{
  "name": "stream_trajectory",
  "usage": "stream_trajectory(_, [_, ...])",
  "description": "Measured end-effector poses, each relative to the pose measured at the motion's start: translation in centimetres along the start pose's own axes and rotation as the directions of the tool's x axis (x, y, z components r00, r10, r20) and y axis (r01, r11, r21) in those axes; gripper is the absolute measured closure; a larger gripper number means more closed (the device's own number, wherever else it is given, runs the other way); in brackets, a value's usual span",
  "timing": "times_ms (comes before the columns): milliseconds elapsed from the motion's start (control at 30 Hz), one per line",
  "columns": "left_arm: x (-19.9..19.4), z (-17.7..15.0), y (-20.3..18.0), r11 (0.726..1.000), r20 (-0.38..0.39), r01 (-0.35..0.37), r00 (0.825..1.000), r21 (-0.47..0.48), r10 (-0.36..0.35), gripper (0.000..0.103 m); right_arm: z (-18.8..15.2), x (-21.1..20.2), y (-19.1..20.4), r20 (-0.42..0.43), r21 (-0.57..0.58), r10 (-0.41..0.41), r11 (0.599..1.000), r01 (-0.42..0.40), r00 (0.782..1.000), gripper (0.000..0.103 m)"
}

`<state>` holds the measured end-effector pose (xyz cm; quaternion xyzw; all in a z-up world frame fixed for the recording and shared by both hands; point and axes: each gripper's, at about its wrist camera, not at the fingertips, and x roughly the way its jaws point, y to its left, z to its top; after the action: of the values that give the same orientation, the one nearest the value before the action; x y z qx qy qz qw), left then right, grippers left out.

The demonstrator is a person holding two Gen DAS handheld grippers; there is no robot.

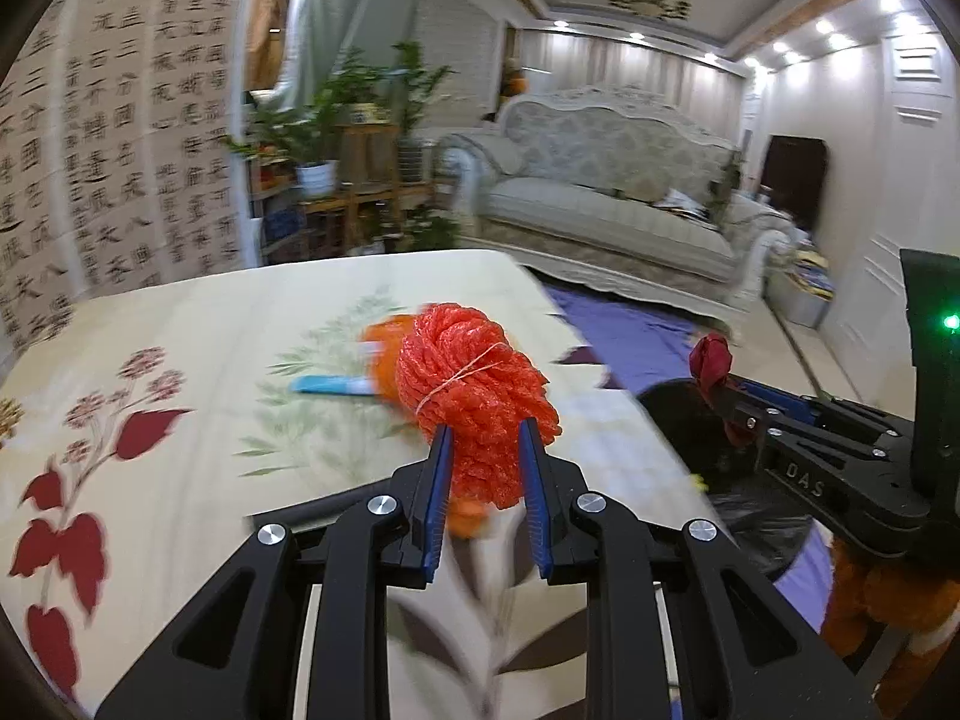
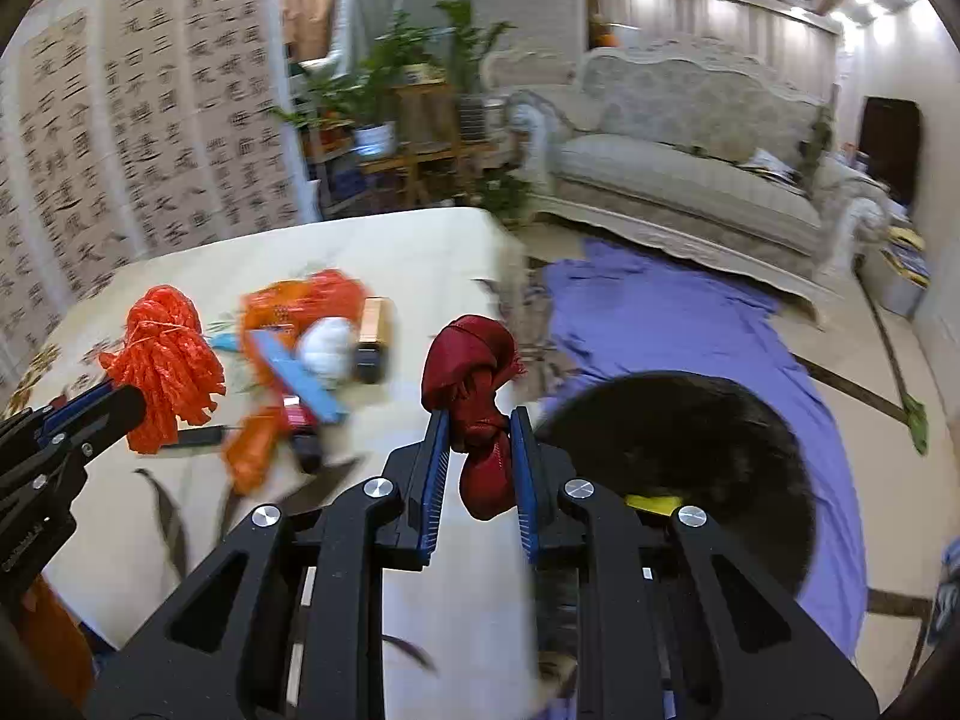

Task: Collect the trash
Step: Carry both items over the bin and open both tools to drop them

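Observation:
My left gripper (image 1: 485, 433) is shut on a bundled orange mesh net (image 1: 474, 384), held above the floral tablecloth (image 1: 180, 360). The same net (image 2: 165, 354) and the left gripper (image 2: 114, 399) show at the left of the right wrist view. My right gripper (image 2: 477, 417) is shut on a knotted dark red cloth (image 2: 474, 378), held near the table's right edge beside the black trash bag (image 2: 708, 450). In the left wrist view the right gripper (image 1: 729, 399) carries the red cloth (image 1: 711, 360) above the bag (image 1: 678, 414). Trash remaining on the table includes an orange wrapper (image 2: 300, 306), a blue strip (image 2: 300, 372) and a white ball (image 2: 327, 345).
A yellow item (image 2: 654, 504) lies inside the bag. A purple sheet (image 2: 690, 324) covers the floor under the bag. A pale sofa (image 2: 690, 168) stands behind, potted plants (image 2: 384, 96) on wooden shelves at the back, and a calligraphy screen (image 2: 120, 138) beyond the table.

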<state>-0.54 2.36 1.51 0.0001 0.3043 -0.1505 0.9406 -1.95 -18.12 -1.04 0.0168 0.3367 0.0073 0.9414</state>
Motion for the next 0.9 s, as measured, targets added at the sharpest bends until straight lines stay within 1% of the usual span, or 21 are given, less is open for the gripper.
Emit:
stream_trajectory(200, [2.3,0.6,-4.5,0.994,-0.007,0.081,0.997,0.071,-0.081,0.079,-0.7,0.0,-4.6,-0.004,0.076,-0.085,0.994,0.085,0.996,0.083])
stream_trajectory(333, [3.8,0.5,-7.0,0.987,-0.023,0.112,0.994,0.116,-0.11,0.079,-1.4,0.6,-6.6,-0.016,0.111,-0.113,0.987,0.114,0.994,0.083])
stream_trajectory(533, [6.3,0.6,-9.8,0.978,-0.053,0.139,0.99,0.158,-0.132,0.079,-2.1,1.6,-9.0,-0.034,0.147,-0.127,0.981,0.131,0.991,0.083])
stream_trajectory(767, [8.8,1.5,-11.6,0.971,-0.07,0.155,0.987,0.183,-0.144,0.079,-1.8,3.2,-10.6,-0.04,0.179,-0.14,0.973,0.145,0.989,0.083])
stream_trajectory(900, [9.7,1.4,-12.6,0.964,-0.086,0.17,0.984,0.207,-0.155,0.079,-1.7,4.1,-11.2,-0.054,0.2,-0.143,0.968,0.151,0.988,0.082])
